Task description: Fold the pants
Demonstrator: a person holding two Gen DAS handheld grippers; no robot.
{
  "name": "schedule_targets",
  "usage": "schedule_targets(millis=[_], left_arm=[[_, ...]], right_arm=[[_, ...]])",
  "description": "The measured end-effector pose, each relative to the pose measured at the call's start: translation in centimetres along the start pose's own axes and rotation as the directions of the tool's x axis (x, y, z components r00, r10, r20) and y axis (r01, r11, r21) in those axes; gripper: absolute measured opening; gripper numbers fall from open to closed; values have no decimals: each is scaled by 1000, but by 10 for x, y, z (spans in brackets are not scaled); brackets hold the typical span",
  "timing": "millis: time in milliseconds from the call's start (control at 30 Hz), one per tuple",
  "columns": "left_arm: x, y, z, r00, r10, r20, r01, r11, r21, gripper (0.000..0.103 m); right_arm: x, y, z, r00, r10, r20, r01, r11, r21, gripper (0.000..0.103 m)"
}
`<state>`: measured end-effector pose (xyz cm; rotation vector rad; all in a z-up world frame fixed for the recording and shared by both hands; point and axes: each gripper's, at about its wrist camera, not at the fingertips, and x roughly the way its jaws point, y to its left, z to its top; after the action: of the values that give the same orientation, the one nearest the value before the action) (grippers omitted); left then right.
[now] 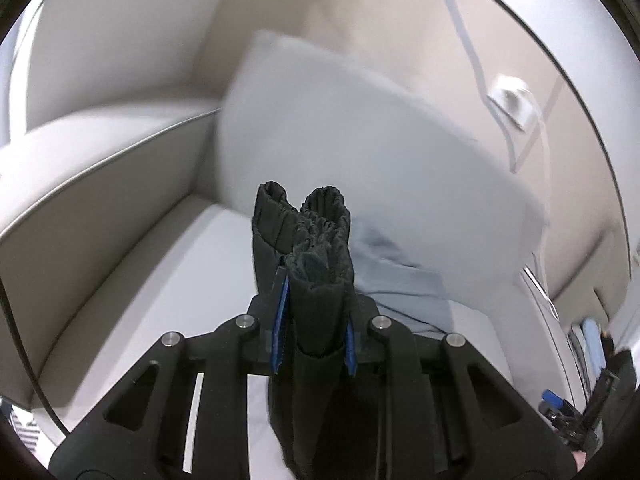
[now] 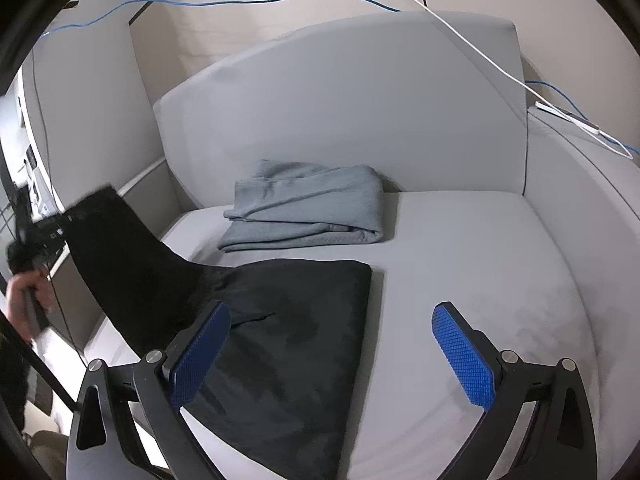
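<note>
Armchair (image 2: 460, 240): pale grey, smooth upholstered seat and back, rounded arms.
Black pants (image 2: 288, 320): lie partly folded on the seat front, one end lifted off to the left – soft, matte, light by the look; limp, will drape and sag from any single hold.
Grey garment (image 2: 308, 208): folded fleece-like bundle, just behind the pants.
Left gripper (image 1: 312, 312): clamped on the gathered, ribbed elastic end of the pants.
Right gripper (image 2: 332, 344): jaws spread wide, empty, hovering over the pants.
Hold advice: take the hem or waistband edge – thick seams likely slip least.

Black pants (image 2: 280, 320), grey folded garment (image 2: 308, 208), blue textured pads (image 2: 464, 356)
</note>
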<state>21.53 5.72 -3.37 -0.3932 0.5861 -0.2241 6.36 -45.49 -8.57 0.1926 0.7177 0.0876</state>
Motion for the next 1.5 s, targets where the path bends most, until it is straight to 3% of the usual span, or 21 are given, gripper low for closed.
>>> schedule_targets(millis=[267, 467, 667, 1167, 1500], left_arm=[[5, -87, -15, 997, -68, -41, 72, 992, 102, 19], [-13, -146, -34, 994, -80, -75, 90, 985, 146, 18], [-5, -188, -54, 991, -87, -105, 105, 977, 184, 18], [31, -247, -101, 978, -100, -185, 144, 959, 245, 18], [52, -268, -135, 965, -111, -238, 173, 950, 259, 18]], right_arm=[[0, -12, -2, 999, -30, -13, 30, 1000, 3, 103], [2, -22, -4, 999, -35, -34, 36, 999, 30, 103], [3, -31, -4, 998, -35, -51, 39, 997, 64, 103], [1, -39, -5, 996, -56, -70, 62, 994, 87, 103], [-9, -24, -3, 989, -146, -28, 146, 989, -30, 103]])
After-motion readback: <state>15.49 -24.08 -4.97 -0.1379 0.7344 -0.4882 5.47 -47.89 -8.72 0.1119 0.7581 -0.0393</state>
